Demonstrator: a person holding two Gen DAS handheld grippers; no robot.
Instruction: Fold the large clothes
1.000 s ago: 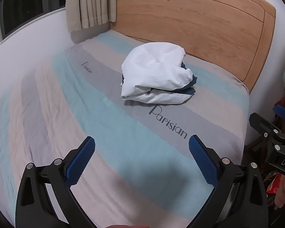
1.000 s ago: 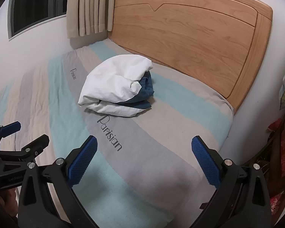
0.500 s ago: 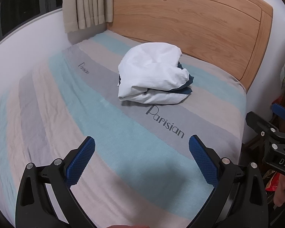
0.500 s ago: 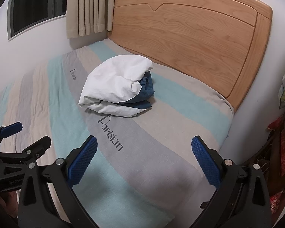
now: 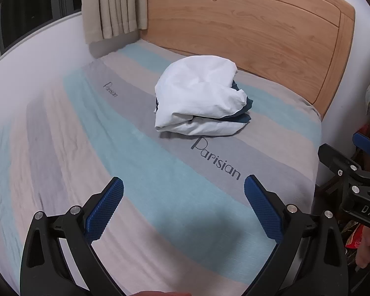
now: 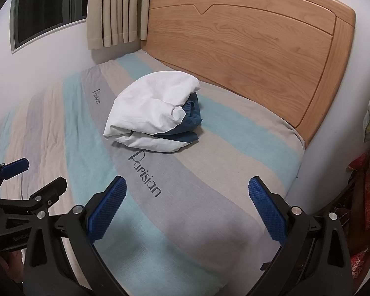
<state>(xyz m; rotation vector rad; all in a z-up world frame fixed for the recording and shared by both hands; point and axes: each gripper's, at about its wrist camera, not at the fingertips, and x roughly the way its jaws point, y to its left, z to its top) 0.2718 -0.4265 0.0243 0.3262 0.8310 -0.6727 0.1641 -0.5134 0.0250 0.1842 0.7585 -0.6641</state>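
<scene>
Camera shifted; white-and-navy garment [image 5: 199, 101] loosely bundled.

The folded white-and-navy cloth bundle [image 5: 199, 101] is seen as soft matt fabric, smooth on its white outer layer and creased at the folds. The striped grey, beige and turquoise bed sheet [image 5: 140, 172] is shown as a finely woven matt cloth, lightly wrinkled, with dark printed lettering. The curved light-wood headboard [image 6: 254, 37] is finished smooth with a low satin sheen, and its grain is plainly visible. The blue fingers [image 5: 103, 209] are covered by a knurled, rubbery matt texture and are carried on black matt plastic frames fastened with shiny metal screws. The beige pleated curtain [image 6: 116, 9] is made of matt cloth.
</scene>
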